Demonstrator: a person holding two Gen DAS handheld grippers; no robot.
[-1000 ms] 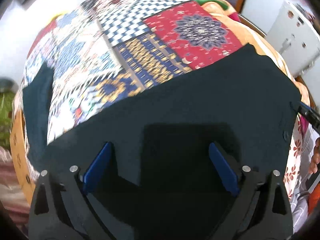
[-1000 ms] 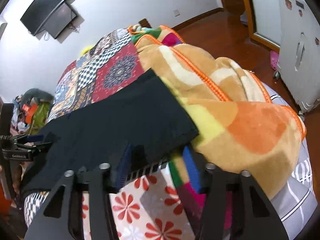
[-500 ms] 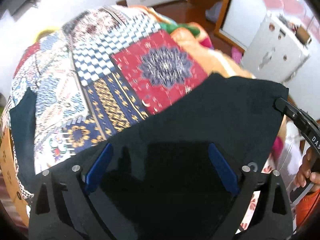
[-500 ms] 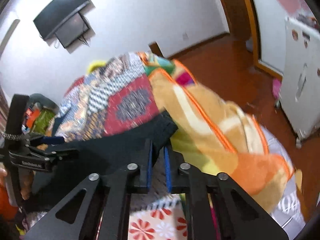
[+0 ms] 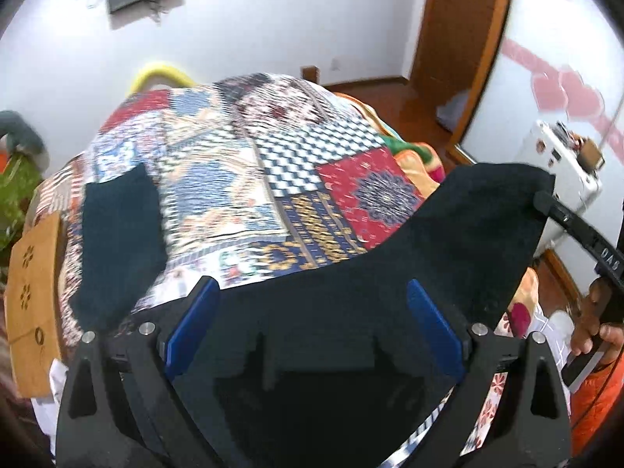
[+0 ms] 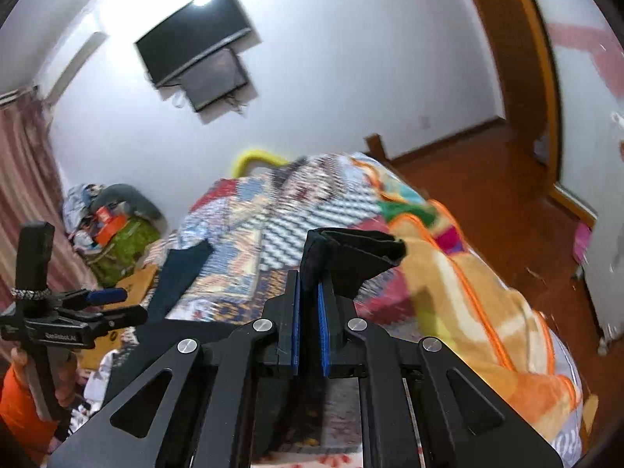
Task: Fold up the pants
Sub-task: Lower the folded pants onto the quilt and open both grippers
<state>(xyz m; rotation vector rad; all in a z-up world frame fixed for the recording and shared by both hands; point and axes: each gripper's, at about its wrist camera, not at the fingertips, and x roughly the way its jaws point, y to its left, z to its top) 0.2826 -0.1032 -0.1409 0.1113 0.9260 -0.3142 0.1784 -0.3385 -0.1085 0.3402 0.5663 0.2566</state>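
The right hand-held gripper (image 6: pixel 308 312) had just clamped on the pants (image 5: pixel 448 241) corner above the bed (image 6: pixel 241 210), lifting it to fold; the left hand-held gripper (image 5: pixel 310 327) stayed apart.

A patchwork quilt (image 5: pixel 241 179) covers the bed before me; an orange blanket (image 6: pixel 479 312) lies bunched along its right side; two dark screens (image 6: pixel 199 62) hang on the white wall; beyond, a wooden door frame (image 6: pixel 518 58).

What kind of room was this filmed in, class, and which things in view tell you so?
Probably a home bedroom: a bed under a patchwork quilt, an orange blanket heaped beside it, and a wall-mounted television.
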